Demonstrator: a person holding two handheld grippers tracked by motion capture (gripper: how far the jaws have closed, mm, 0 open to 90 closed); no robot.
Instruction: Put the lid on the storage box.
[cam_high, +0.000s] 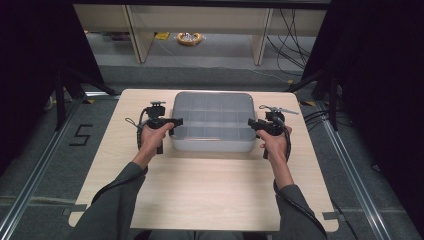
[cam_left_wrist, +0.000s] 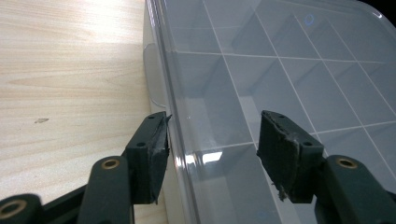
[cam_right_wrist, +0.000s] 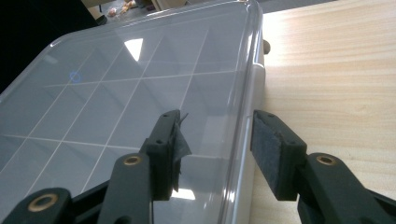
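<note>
Both hand-held grippers, left (cam_high: 176, 121) and right (cam_high: 251, 122), are straddling, jaws apart, opposite edges of the lidded translucent grey plastic compartment box (cam_high: 212, 120) on the pale wooden surface (cam_high: 210, 190), nothing gripped or lifted yet.

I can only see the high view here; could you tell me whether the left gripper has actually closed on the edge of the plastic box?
Observer: No. The left gripper is open, its jaws straddling the box lid's side rim without clamping it.
Operator: Thank you. And the right one?
Observer: The right gripper is open too, one jaw over the lid, the other outside over the table.
Operator: Is anything inside the box?
Observer: Through the lid I see dividers forming compartments; the ones in view look empty.
</note>
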